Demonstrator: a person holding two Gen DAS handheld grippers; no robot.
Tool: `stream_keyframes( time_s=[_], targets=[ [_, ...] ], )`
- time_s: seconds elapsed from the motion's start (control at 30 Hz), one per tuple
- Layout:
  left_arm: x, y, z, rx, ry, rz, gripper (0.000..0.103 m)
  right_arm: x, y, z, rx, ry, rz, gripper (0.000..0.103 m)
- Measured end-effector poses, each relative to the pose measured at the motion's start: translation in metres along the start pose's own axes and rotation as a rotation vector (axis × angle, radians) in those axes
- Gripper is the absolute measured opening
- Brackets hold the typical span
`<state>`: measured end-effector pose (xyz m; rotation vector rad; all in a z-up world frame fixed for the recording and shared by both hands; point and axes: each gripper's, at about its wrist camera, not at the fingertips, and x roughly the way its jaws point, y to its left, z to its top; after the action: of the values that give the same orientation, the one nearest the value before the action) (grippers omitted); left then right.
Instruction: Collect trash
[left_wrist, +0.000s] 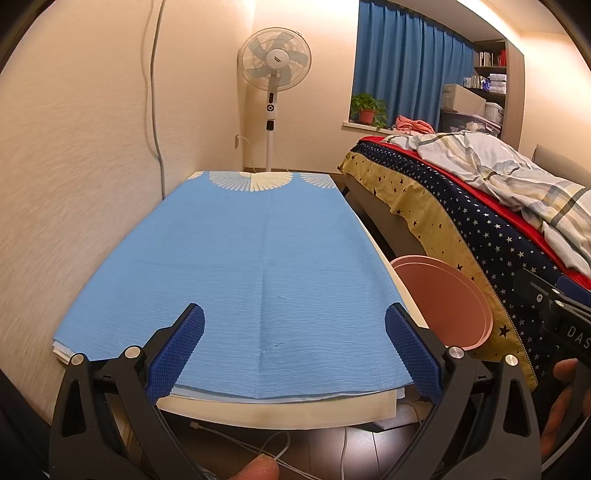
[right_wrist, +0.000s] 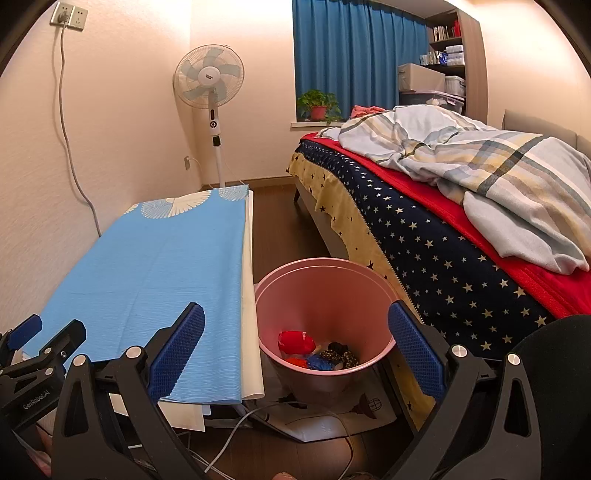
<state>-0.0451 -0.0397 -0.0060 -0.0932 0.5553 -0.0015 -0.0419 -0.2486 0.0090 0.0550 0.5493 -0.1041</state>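
Observation:
A pink trash bin (right_wrist: 325, 295) stands on the floor between the low table and the bed; it also shows in the left wrist view (left_wrist: 443, 299). Inside it lie several pieces of trash (right_wrist: 317, 352), red, blue and dark wrappers. My right gripper (right_wrist: 295, 332) is open and empty, above and in front of the bin. My left gripper (left_wrist: 293, 332) is open and empty over the near end of the table's blue cloth (left_wrist: 240, 266), which bears nothing. The left gripper also shows at the right wrist view's lower left (right_wrist: 40, 343).
The table (right_wrist: 251, 295) stands along the left wall. A bed (right_wrist: 461, 229) with a star-patterned cover and a rumpled quilt fills the right. A standing fan (right_wrist: 210, 85) is at the far wall. Cables (right_wrist: 258, 417) and papers lie on the floor under the table.

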Motion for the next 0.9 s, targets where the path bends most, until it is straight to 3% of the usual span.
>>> stream_keyframes(
  time_s=[0.9],
  targets=[
    [0.0007, -0.0015, -0.0009, 0.012, -0.011, -0.019, 0.095, -0.0007, 0.0003, 0.0006, -0.004, 0.000, -0.001, 0.098]
  ],
)
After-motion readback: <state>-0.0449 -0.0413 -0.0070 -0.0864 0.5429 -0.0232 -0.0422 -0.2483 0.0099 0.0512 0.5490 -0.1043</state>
